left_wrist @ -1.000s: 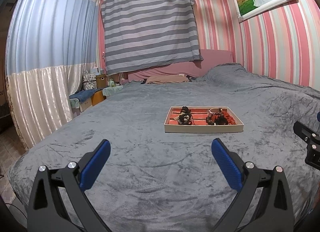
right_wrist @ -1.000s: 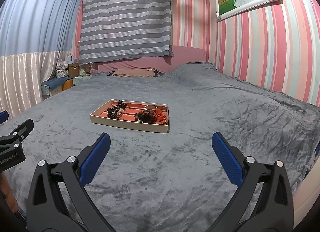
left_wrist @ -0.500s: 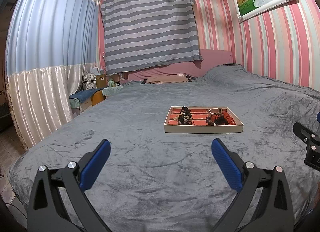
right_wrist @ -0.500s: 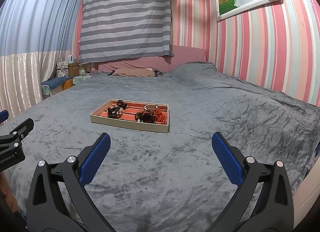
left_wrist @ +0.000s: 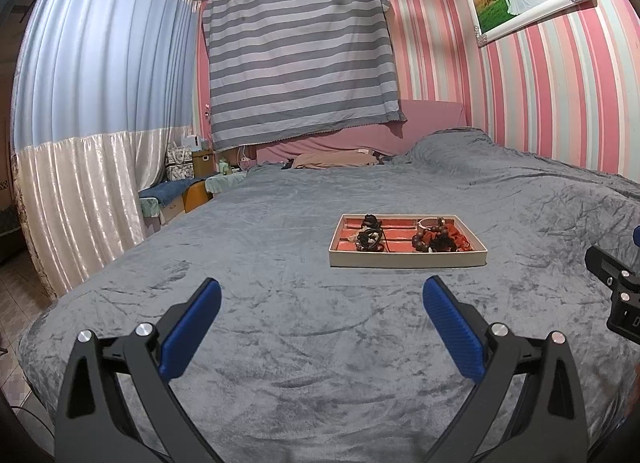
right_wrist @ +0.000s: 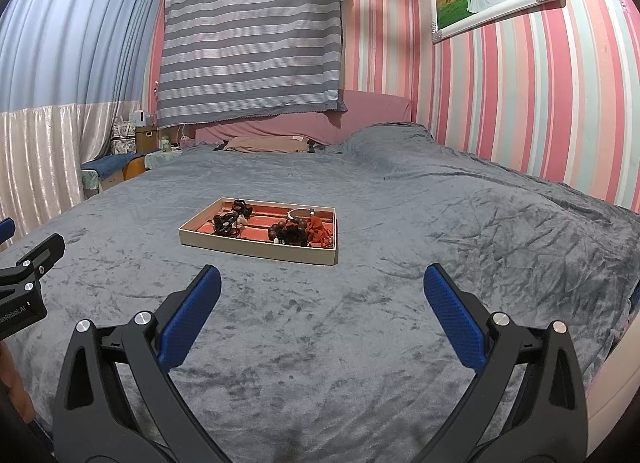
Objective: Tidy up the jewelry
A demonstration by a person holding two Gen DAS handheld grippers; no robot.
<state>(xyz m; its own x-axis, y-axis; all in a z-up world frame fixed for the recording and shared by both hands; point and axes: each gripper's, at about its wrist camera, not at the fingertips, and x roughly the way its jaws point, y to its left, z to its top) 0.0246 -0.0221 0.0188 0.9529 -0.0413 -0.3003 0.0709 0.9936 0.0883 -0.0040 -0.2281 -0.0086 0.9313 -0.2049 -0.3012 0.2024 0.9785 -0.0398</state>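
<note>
Both grippers spread wide & empty – left gripper point(left_wrist: 320, 311), right gripper point(right_wrist: 320, 299) – well short of the jewelry tray point(right_wrist: 256, 249) on the grey blanket point(right_wrist: 440, 263); risk: tangled beads point(right_wrist: 290, 232) snag, dragging neighbours out w/ them.

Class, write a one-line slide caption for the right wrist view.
Open right gripper above a grey blanket, short of a jewelry tray holding dark bead bracelets.

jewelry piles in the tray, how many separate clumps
2. A dark beaded clump lies in the left part of the tray; a bigger clump of brown beads, red cord and a pale bangle lies at right. Single pieces within cannot be counted.
</note>
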